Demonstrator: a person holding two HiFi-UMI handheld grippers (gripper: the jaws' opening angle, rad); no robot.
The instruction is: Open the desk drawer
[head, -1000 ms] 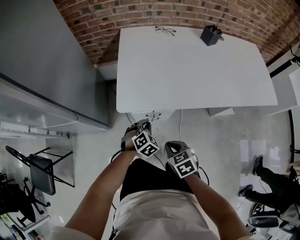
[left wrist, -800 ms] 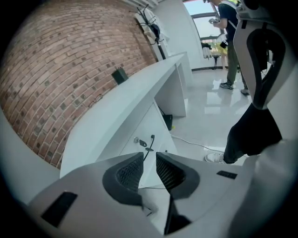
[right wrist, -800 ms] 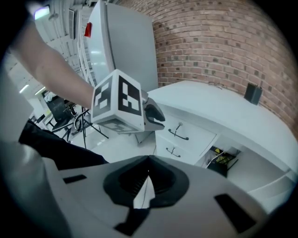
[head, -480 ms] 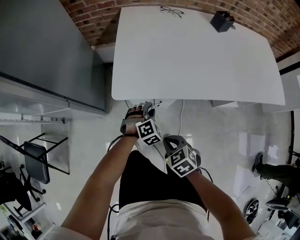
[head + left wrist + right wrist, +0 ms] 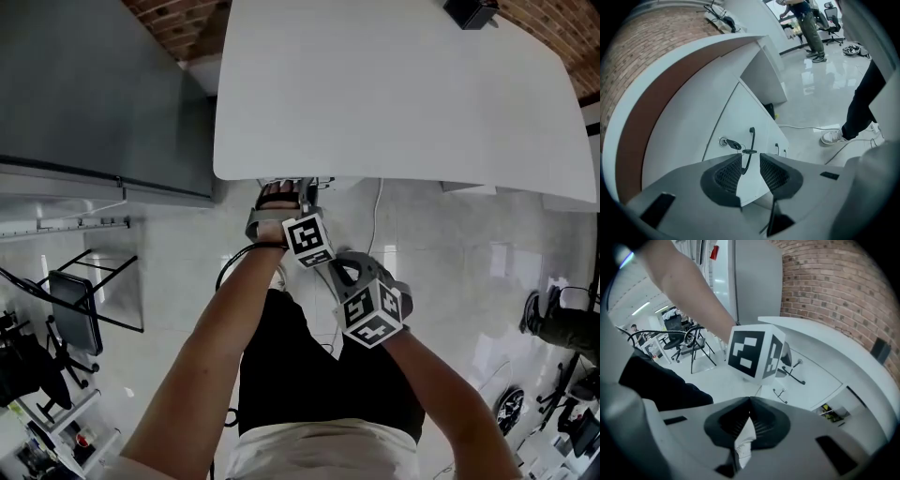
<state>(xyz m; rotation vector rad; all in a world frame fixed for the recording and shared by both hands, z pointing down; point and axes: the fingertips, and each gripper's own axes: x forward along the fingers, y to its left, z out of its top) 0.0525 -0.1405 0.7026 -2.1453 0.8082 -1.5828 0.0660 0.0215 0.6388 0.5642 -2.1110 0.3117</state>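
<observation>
The white desk (image 5: 394,94) fills the top of the head view, and my left gripper (image 5: 286,192) reaches just under its front edge. In the left gripper view, the white drawer front (image 5: 736,112) carries a black bar handle (image 5: 751,140) and a key in its lock (image 5: 731,143). My left gripper (image 5: 750,158) has just been opening; it is open, and the handle shows through the gap ahead, untouched. My right gripper (image 5: 345,270) trails behind the left one's marker cube (image 5: 754,352). Its tips (image 5: 749,401) meet; it is shut on nothing I can make out.
A grey cabinet (image 5: 94,84) stands left of the desk, with a folding chair (image 5: 75,300) nearer me. A white cable (image 5: 377,211) runs across the floor under the desk. A black box (image 5: 472,11) sits on the desk's far corner. Another person's shoe (image 5: 832,137) is close by.
Both hands have moved toward the desk, and the left gripper has gone from in front of my legs to the desk's front edge. The right gripper followed behind it.
</observation>
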